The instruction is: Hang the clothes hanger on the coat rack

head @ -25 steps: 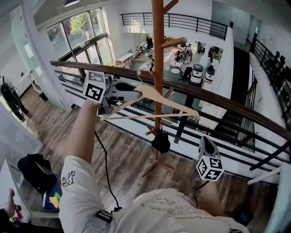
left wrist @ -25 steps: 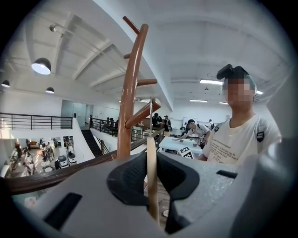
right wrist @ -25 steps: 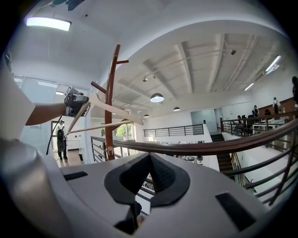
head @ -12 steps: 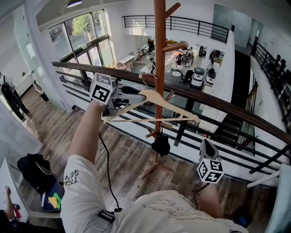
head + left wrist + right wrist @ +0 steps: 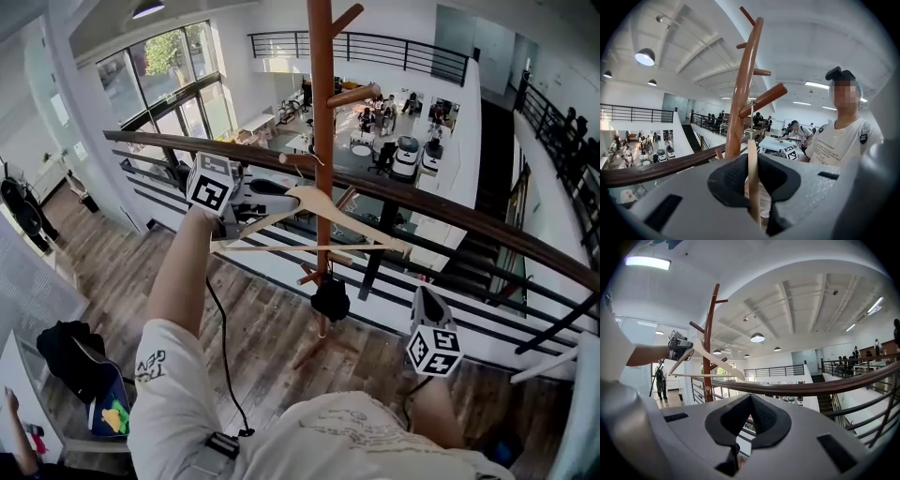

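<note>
"Beside the wooden railing (image 5: 450, 214), what has the left tool (image 5: 251, 201) got?"

"A pale wooden clothes hanger (image 5: 323, 202). In the left gripper view the jaws are clamped on it. The hanger (image 5: 753, 173) shows edge-on, with a dark pad pressed against each side."

"Where is the hanger relative to the coat rack (image 5: 322, 103)?"

"It's held up in the air, crossing in front of the brown pole at about railing height. Its bottom bar is roughly level. One shoulder is at the left tool and the other reaches past the pole to the right. The wire hook rises close beside the pole, near a short peg. I can't tell whether it actually sits over that peg."

"And the right tool (image 5: 424, 295)?"

"It's low on the person's right, well apart from the hanger. The right gripper view shows its jaws (image 5: 750, 420) pressed together with nothing between them. Farther off, that same view shows the rack (image 5: 708, 348) with the hanger (image 5: 717, 365) raised against it."

"Is anything else on the rack?"

"A small dark item (image 5: 330, 296) hangs from a low peg, below the hanger. Off to the left, a black bag (image 5: 67, 354) lies on the plank floor (image 5: 272, 319)."

"Is anyone in view?"

"In the left gripper view, a person in a pale printed T-shirt (image 5: 841, 140) is to the right of the rack (image 5: 740, 89)."
</note>
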Motion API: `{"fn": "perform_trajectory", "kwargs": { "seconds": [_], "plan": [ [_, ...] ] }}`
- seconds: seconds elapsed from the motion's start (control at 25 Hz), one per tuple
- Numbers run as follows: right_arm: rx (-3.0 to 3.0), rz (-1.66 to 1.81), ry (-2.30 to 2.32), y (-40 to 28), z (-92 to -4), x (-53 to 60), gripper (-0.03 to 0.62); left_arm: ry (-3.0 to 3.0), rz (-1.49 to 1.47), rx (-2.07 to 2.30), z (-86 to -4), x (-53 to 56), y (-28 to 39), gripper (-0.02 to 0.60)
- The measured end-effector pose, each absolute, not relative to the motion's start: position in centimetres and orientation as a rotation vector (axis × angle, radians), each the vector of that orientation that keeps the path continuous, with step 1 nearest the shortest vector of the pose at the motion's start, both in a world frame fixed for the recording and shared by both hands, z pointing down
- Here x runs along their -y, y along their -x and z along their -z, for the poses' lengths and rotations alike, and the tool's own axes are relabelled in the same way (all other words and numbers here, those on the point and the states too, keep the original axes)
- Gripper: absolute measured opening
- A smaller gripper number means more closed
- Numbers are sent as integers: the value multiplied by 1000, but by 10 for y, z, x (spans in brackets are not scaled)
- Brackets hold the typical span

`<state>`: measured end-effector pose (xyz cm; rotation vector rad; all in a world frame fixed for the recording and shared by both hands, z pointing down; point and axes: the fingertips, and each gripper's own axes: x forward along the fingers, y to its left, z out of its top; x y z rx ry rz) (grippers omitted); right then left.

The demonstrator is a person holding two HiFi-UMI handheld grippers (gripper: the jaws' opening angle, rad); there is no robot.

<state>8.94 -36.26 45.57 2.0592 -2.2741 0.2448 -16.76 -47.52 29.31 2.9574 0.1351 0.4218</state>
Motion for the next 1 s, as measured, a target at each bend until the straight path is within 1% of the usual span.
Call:
{"fn": "perform_trajectory", "kwargs": {
  "seconds": [0.48, 0.68, 0.76, 1.0],
  "plan": [
    [2297, -270, -2018, -87, -464, 363, 2, -2987, -380, -26, -299, 492, 165, 58],
    [2318, -284, -1995, -84, -465, 365, 2, -3043, -370, 94, -295, 501, 170, 99],
    [2327, -289, -1983, -83, -466, 366, 2, -3057, -354, 146, -293, 501, 173, 103],
    [2378, -300, -1919, -69, -467, 374, 2, -3113, -137, 412, -258, 507, 200, 103]
  ]
}}
